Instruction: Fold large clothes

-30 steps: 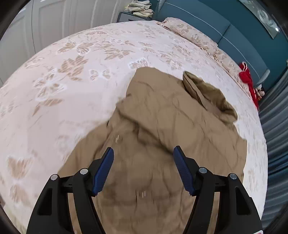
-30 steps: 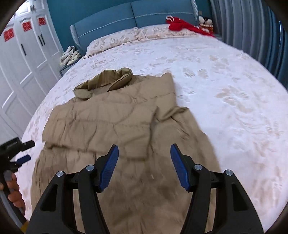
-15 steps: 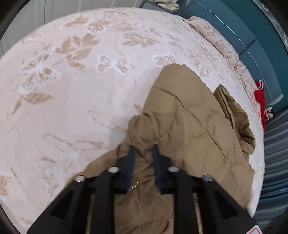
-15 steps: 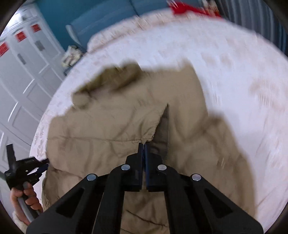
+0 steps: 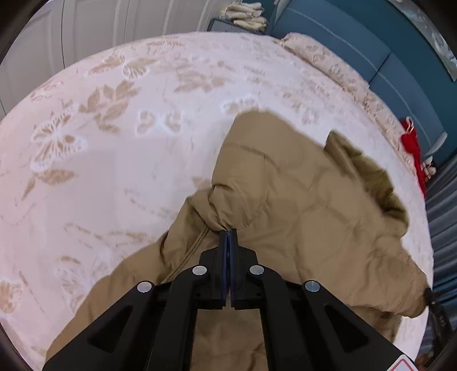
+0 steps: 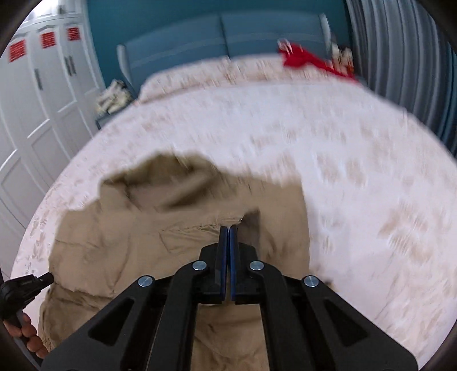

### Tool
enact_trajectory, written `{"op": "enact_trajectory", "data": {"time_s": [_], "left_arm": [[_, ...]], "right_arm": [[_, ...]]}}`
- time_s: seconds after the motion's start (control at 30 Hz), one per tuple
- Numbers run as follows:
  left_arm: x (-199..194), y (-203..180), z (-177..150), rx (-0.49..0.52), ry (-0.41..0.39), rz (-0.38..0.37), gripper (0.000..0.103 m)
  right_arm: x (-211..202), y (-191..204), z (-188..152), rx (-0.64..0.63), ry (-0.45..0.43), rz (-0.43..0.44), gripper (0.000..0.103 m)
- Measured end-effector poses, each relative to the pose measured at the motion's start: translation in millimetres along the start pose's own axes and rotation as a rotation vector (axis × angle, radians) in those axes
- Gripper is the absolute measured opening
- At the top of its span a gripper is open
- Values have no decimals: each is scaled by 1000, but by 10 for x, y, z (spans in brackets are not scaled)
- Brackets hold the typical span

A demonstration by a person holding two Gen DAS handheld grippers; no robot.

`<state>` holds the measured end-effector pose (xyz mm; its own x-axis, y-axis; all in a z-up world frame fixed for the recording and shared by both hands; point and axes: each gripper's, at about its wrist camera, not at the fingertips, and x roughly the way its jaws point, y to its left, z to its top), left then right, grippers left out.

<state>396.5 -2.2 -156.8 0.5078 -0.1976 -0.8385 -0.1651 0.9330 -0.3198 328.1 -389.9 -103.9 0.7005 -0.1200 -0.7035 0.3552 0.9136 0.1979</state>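
A tan quilted coat [image 5: 308, 217] lies spread on a bed with a pale floral cover [image 5: 114, 148]. Its hood [image 5: 368, 177] points toward the headboard. My left gripper [image 5: 228, 231] is shut on a bunched edge of the coat near its left side, with a drawcord trailing beside the fingers. In the blurred right wrist view, my right gripper [image 6: 228, 227] is shut on a fold of the coat [image 6: 142, 245] and holds it raised, showing a dark underside. The other gripper [image 6: 25, 285] and a hand show at the lower left there.
A blue headboard [image 6: 228, 37] and pillows [image 5: 328, 62] stand at the far end of the bed. A red item [image 6: 308, 61] lies near the pillows. White wardrobe doors [image 6: 37, 114] line the left side, and a nightstand with a stack of cloth [image 5: 245, 14] stands beside the bed. Grey curtains [image 6: 400, 57] hang on the right.
Both grippers went from open above the coat to shut on its fabric. The left dropped onto the coat's edge. The right carried its fold sideways across the coat.
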Motion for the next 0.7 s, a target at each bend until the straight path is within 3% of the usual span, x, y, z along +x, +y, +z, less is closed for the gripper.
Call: {"op": "enact_trajectory", "data": {"time_s": [0.2, 0.7], "left_arm": [[111, -34, -118, 60, -21, 41, 0], [336, -129, -297, 164, -77, 104, 0]], "right_arm": [[370, -163, -287, 41, 96, 11, 0], [663, -189, -508, 42, 114, 10, 0]]}}
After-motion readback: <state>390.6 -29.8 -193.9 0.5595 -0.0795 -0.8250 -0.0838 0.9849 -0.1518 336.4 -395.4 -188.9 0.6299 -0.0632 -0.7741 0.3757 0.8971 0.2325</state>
